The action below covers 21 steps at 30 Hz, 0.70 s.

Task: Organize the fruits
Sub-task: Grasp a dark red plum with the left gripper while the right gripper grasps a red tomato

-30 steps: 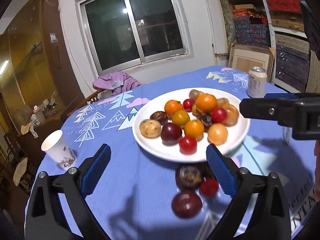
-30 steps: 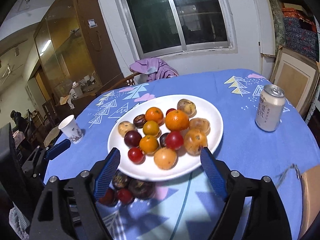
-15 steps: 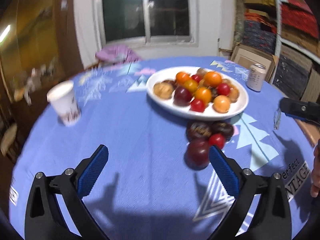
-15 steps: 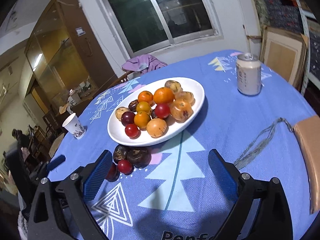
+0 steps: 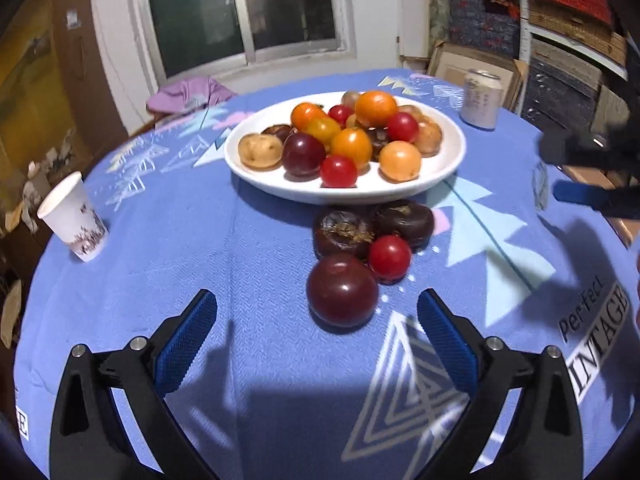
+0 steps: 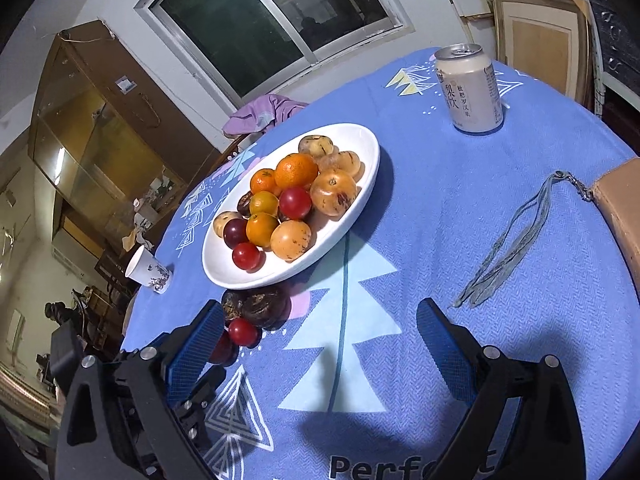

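A white plate [image 5: 452, 168] [image 6: 372, 160] piled with oranges, cherry tomatoes, plums and brown fruits stands mid-table. In front of it, loose on the blue cloth, lie a dark plum [image 5: 342, 290], a red cherry tomato [image 5: 389, 258] [image 6: 243, 331] and two dark brown fruits [image 5: 344, 232] [image 6: 260, 306]. My left gripper [image 5: 316, 300] is open, and the plum lies just ahead of its fingertips, untouched. My right gripper [image 6: 320, 312] is open over bare cloth to the right of the loose fruits. Its left finger hides part of the plum [image 6: 222, 348].
A drink can [image 5: 480, 100] [image 6: 468, 88] stands at the far right of the table and a paper cup [image 5: 74, 220] [image 6: 148, 268] at the left edge. A grey strap [image 6: 508, 248] and a brown object [image 6: 620, 200] lie at the right. A purple cloth [image 5: 188, 94] hangs behind.
Both grippers drew back from the plate and dipped towards the cloth. The loose fruits now sit centred ahead of the left jaws. The right view has rolled and its jaws stand wider.
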Motion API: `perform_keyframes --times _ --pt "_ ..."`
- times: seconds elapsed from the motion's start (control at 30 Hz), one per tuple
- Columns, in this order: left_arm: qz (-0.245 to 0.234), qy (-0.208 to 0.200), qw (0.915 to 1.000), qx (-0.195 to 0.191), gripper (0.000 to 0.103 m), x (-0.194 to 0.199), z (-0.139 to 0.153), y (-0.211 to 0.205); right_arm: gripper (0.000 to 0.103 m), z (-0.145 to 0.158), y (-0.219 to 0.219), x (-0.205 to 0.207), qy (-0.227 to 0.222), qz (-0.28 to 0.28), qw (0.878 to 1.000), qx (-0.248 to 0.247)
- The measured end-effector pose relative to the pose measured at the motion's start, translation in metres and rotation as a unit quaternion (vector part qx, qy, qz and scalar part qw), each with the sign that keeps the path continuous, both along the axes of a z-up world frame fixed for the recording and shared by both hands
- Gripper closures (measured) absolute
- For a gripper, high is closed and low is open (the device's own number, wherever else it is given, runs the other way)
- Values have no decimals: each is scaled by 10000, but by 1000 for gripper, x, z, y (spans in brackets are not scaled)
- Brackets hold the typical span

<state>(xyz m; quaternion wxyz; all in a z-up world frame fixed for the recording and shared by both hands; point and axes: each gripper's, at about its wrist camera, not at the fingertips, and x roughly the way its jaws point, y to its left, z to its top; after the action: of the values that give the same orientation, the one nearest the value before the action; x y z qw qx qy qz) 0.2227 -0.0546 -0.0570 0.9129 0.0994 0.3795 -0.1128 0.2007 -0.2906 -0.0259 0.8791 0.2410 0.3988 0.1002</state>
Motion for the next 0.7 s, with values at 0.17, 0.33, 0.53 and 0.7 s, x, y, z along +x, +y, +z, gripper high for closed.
perform_keyframes --times 0.17,0.33,0.53,0.7 --pt "444 296 9977 -421 4 18 -3 26 5 -1 1 1 35 46 10000 -12" --pt "817 92 9956 -449 4 7 5 56 5 -2 2 2 46 60 10000 -14" --pt "802 103 9952 -545 4 -3 7 73 5 -3 0 3 50 78 10000 -1" --pt "707 -55 9955 -626 4 -12 13 73 5 -3 2 3 98 142 9998 -36"
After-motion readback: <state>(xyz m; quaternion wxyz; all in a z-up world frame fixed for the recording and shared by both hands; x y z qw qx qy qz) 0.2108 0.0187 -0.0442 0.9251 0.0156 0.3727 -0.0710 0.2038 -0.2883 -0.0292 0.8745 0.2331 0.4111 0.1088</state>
